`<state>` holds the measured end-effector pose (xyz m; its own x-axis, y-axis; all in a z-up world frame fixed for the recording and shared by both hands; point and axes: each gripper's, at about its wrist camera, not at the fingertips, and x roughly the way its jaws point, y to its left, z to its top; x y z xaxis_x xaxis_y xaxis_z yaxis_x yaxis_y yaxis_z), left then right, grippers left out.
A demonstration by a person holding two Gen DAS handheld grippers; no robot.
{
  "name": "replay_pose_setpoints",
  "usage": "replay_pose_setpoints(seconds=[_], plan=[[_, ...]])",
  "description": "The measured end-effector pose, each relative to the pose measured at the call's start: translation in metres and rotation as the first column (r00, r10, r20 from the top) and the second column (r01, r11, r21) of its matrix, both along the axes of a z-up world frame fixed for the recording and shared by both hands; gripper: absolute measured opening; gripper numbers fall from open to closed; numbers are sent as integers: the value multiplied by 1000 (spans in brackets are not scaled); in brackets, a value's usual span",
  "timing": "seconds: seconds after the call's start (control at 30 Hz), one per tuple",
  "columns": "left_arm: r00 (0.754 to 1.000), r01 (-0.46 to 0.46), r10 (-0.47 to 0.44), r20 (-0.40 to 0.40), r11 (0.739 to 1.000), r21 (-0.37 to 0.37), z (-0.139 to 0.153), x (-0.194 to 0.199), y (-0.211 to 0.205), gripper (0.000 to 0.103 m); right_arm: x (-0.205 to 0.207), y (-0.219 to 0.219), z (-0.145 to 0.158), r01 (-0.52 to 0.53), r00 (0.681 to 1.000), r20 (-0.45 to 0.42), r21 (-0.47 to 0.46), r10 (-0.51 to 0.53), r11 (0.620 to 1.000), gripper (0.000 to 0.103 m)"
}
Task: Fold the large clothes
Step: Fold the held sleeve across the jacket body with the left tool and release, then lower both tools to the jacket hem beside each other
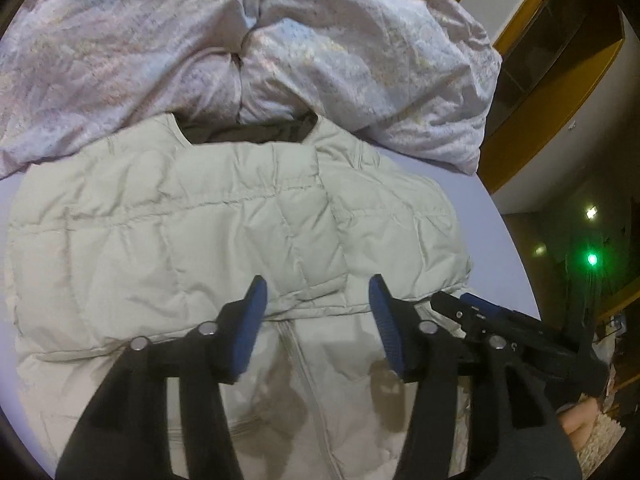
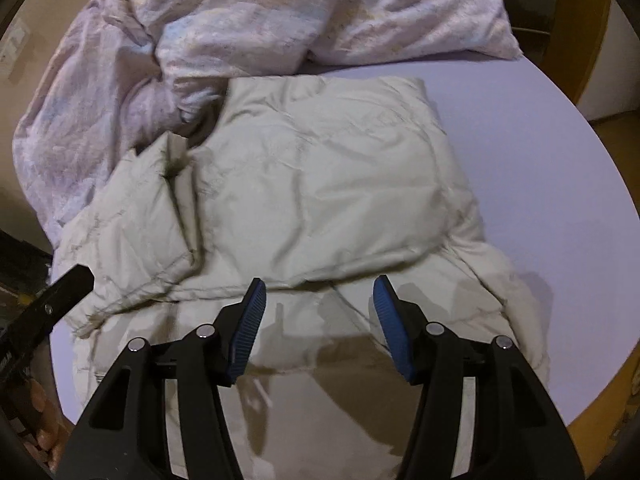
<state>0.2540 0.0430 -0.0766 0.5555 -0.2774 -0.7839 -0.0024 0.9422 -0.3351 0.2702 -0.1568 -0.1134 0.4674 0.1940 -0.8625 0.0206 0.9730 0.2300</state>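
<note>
Lying spread on the lavender bed sheet (image 2: 540,160), the pale quilted jacket (image 1: 224,224) fills the middle of both wrist views. Its collar opening points toward a crumpled floral duvet (image 1: 280,40) heaped at the far side of the bed, and the collar edge touches that duvet. The upper part of the jacket is folded over onto the lower part; the fold edge runs across just beyond the fingertips in both views. A zipper line runs down the lower panel beneath the left tongs (image 1: 316,320).

Left tongs: blue pads apart, nothing between them, held above the jacket's lower panel. No contact with the cloth is visible; shadows of the fingers fall on the fabric below.

Right tongs (image 2: 320,320): pads likewise apart and empty, above the jacket near the fold edge. In the left view these tongs appear at the right, by the jacket's right edge.

A wooden bed frame shows beyond the sheet at the right. A hand is partly visible at the lower left edge of the right view, blurred.
</note>
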Motion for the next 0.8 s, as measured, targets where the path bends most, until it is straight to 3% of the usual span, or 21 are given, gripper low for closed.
replay_pose_setpoints(seconds=[0.23,0.37,0.53,0.8], plan=[[994,-109,111,-19,991,78,0,-24,51,65,17,65,20,-183,980,77,20,181,983,36],[977,-199,207,-48,970,137,-9,-49,93,68,30,108,20,-274,957,94,-14,274,962,32],[951,-282,299,-77,942,181,-17,-77,131,71,44,139,0,-319,946,50,-51,322,946,30],[914,-358,387,-120,910,208,-29,-107,169,72,62,147,-51,-293,954,-97,-129,282,947,25]])
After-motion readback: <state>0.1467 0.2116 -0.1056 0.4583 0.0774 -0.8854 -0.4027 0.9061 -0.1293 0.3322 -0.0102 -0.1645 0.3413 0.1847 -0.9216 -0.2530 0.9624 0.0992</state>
